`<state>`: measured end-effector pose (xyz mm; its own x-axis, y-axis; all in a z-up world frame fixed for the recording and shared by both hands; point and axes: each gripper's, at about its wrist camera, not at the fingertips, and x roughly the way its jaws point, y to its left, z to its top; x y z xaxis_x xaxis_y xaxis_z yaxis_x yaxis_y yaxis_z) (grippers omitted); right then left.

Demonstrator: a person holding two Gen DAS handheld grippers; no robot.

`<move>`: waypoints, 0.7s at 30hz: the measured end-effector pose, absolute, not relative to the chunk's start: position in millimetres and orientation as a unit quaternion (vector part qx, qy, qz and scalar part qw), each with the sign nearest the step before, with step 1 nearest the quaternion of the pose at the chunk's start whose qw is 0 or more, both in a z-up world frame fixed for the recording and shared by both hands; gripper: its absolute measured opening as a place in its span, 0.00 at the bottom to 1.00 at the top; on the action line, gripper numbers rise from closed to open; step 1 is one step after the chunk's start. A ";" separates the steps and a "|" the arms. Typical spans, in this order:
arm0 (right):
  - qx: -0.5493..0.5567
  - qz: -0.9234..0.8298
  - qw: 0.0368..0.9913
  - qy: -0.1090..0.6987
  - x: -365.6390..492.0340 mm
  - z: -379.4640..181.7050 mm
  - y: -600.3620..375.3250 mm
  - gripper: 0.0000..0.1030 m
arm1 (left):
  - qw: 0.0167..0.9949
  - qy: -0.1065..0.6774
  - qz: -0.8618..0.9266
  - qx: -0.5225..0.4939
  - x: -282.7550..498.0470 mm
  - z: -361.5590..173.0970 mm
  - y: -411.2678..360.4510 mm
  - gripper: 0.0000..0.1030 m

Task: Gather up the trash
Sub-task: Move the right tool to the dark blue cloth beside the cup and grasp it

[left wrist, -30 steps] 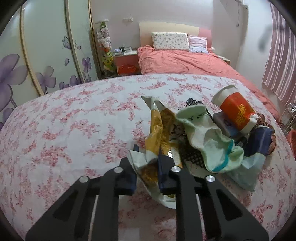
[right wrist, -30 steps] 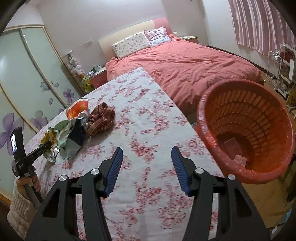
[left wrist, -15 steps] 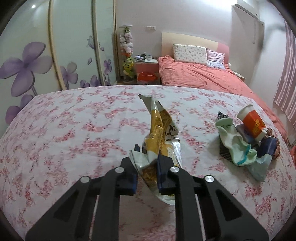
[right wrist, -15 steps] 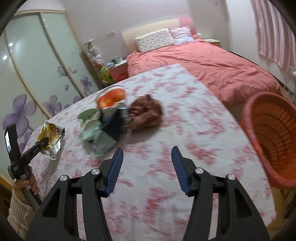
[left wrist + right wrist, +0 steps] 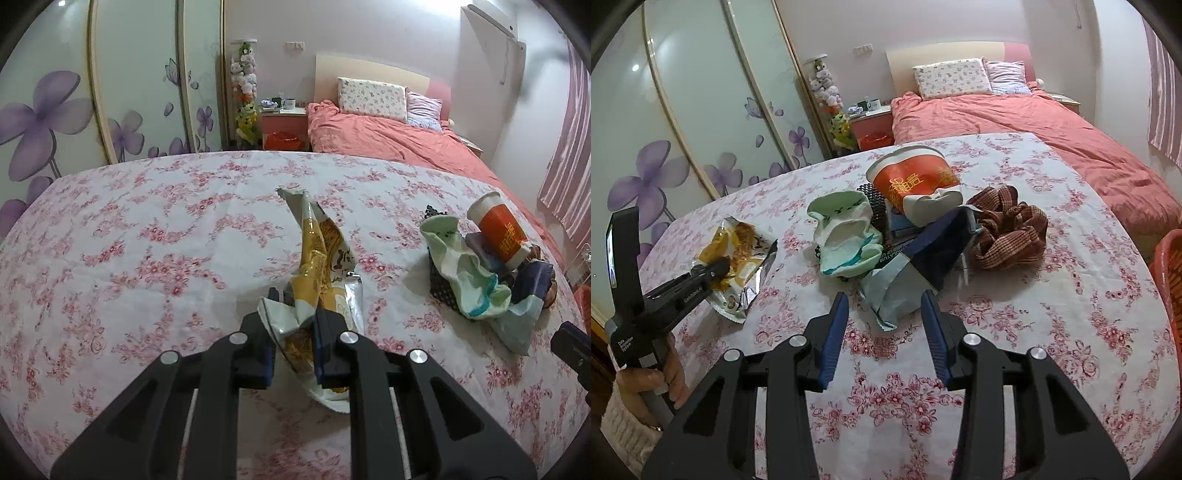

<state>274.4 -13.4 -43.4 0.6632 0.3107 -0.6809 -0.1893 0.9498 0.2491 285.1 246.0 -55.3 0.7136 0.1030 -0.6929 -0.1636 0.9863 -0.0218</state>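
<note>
Left gripper [image 5: 293, 314] clamped on yellow chip bag [image 5: 317, 254], near table's [image 5: 147, 236] left edge. Right gripper [image 5: 884, 306] jaws closing, nothing pressed; pale wrapper [image 5: 894, 295] tip just between them. Behind: trash pile mid-table, green bag [image 5: 846, 236], orange cup [image 5: 912, 181], brown cloth [image 5: 1008, 229]. Orange bin [image 5: 1171, 280] beyond right edge.
</note>
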 end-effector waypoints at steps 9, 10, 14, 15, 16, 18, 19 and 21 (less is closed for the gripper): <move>0.092 0.133 0.908 0.388 283.9 -46.9 -9.5 0.35 | 0.921 0.376 0.098 0.005 298.3 -58.8 223.8 0.16; 0.091 0.132 0.908 0.387 284.0 -47.4 -9.3 0.35 | 0.919 0.381 0.099 0.005 299.8 -60.2 224.3 0.16; 0.089 0.126 0.909 0.388 287.7 -50.6 -6.0 0.35 | 0.903 0.416 0.104 -0.020 310.0 -70.8 236.0 0.16; 0.089 0.124 0.909 0.389 288.5 -51.5 -5.8 0.33 | 0.902 0.419 0.103 -0.026 310.3 -72.2 238.5 0.16; 0.089 0.122 0.908 0.390 289.4 -52.7 -6.0 0.33 | 0.902 0.419 0.101 -0.031 309.8 -72.3 239.9 0.16; 0.093 0.117 0.907 0.393 292.7 -55.3 -4.7 0.33 | 0.901 0.420 0.103 -0.029 309.5 -72.9 240.2 0.16; 0.094 0.115 0.907 0.394 294.0 -56.0 -4.3 0.33 | 0.901 0.421 0.104 -0.024 309.3 -72.9 239.6 0.16; 0.095 0.109 0.908 0.393 295.2 -56.8 -2.9 0.33 | 0.899 0.424 0.107 -0.018 310.1 -73.9 237.2 0.16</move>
